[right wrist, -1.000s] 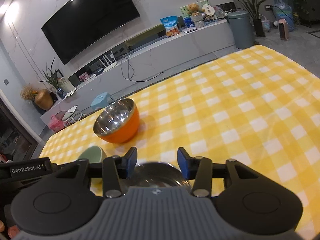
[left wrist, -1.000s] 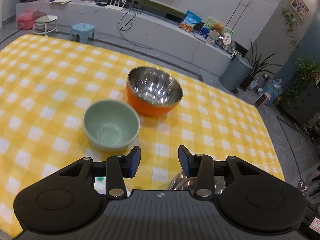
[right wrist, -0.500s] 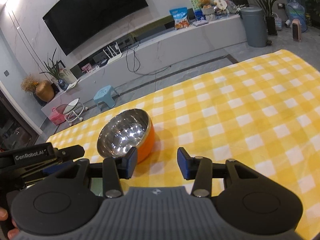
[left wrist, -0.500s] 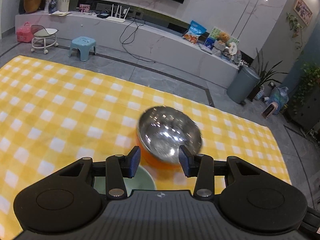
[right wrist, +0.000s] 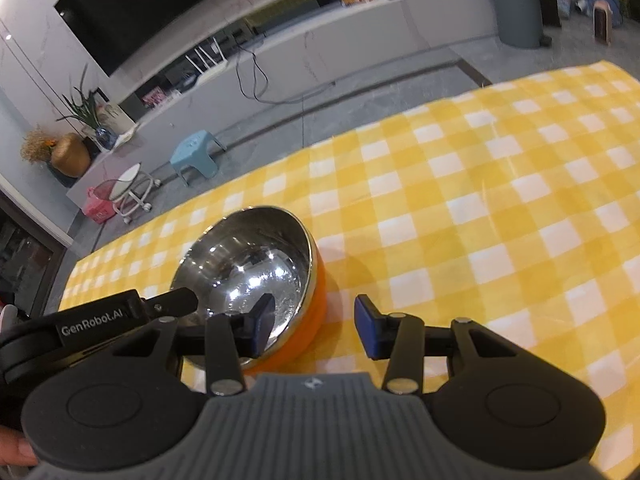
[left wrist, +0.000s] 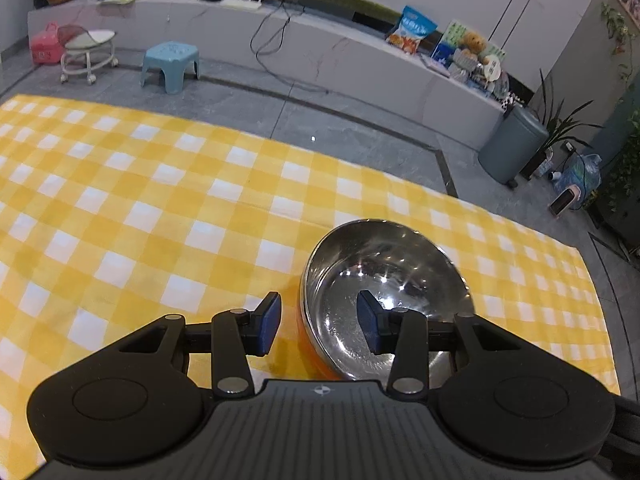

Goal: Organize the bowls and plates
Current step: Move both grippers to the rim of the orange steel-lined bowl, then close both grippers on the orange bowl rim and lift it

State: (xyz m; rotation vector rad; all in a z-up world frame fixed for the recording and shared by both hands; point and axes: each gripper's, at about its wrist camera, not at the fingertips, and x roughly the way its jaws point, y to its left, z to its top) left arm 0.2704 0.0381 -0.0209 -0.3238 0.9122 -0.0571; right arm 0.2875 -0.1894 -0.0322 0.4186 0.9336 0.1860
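An orange bowl (left wrist: 384,272) with a shiny steel inside stands on the yellow checked tablecloth (left wrist: 120,220). My left gripper (left wrist: 318,326) is open and straddles the bowl's left rim, with its right finger over the inside and its left finger outside. In the right wrist view the same bowl (right wrist: 240,264) sits low and left of centre. My right gripper (right wrist: 314,328) is open astride the right rim, its left finger over the inside. The left gripper's body (right wrist: 100,316) shows at the bowl's far side. Neither pair of pads presses on the rim.
The cloth (right wrist: 500,220) stretches bare to the right and far side, ending at the table edge. Beyond lie a grey floor, a blue stool (left wrist: 170,64), a grey bin (left wrist: 512,152) and a long TV console (left wrist: 320,52). A person's fingertip (right wrist: 14,452) shows at the lower left.
Both grippers moved forward and slightly down to the orange bowl, which now sits between them. The green bowl and the small steel bowl slipped out of view beneath the grippers.
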